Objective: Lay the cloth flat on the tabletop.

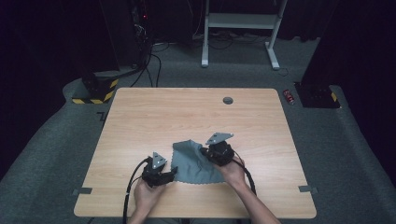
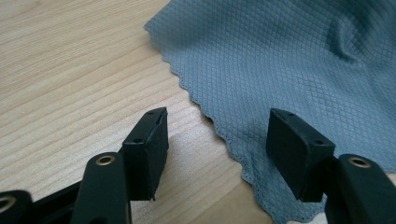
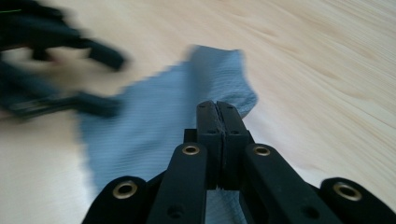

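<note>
The work surface is a light wood-grain bench (image 1: 196, 112) standing on grey carpet in a dark room, with a white desk frame (image 1: 240, 28) at the far side.

A grey microfibre cloth (image 1: 191, 163) with a zigzag-cut hem lies on the near half of the bench, between the two hands. Most of it lies flat; its right portion is gathered up toward the right claw. In the high view the far-left corner rests flat on the wood, and the near hem runs left to right close to the person.

Right claw (image 3: 217, 109): jaws pressed together, pinching a fold of the cloth at its right side; the fabric trails from the jaws to the left and away. The right hand (image 1: 233, 170) sits at the cloth's near-right corner with the claw pointing left and far.

Left claw (image 2: 217, 135): jaws spread, nothing pressed between them. The cloth's left hem runs diagonally between the jaws: one jaw stands over bare wood, the other over the fabric. The left hand (image 1: 147, 193) is at the near-left corner, claw pointing right and far.

Governing relation: the hem is already inside the left claw's gap, so the left claw is placed to close on that edge, probably with only a slight lowering.
</note>
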Demonstrator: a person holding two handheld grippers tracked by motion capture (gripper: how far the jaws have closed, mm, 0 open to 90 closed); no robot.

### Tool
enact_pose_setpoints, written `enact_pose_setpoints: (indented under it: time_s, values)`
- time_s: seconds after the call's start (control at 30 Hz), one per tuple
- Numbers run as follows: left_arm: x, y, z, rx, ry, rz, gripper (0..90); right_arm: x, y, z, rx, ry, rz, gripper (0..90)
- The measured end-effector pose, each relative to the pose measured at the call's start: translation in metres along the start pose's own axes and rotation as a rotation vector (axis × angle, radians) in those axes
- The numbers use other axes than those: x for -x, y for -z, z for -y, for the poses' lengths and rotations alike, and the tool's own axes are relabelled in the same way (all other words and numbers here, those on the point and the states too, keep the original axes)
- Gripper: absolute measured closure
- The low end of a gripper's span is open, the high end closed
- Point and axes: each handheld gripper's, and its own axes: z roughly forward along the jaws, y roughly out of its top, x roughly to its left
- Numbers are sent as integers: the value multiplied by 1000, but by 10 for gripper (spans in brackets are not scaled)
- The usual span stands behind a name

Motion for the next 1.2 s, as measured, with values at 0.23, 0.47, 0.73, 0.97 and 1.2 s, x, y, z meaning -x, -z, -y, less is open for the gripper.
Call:
enact_pose_setpoints:
  time_s: [0.23,0.47,0.73,0.97,1.2]
  values:
    - [0,0,0,-1,1,-1,388,-64,-29,23,-145,190,-127,831]
    - [0,0,0,-1,1,-2,387,-53,-3,20,-40,83,-94,715]
    - [0,0,0,-2,2,-2,385,-19,-22,21,-121,-50,-24,641]
    - [0,0,0,-2,0,-3,384,-16,-34,23,-149,-41,-35,852]
    - [0,0,0,-1,3,-2,383,-11,-16,14,-104,-30,2,860]
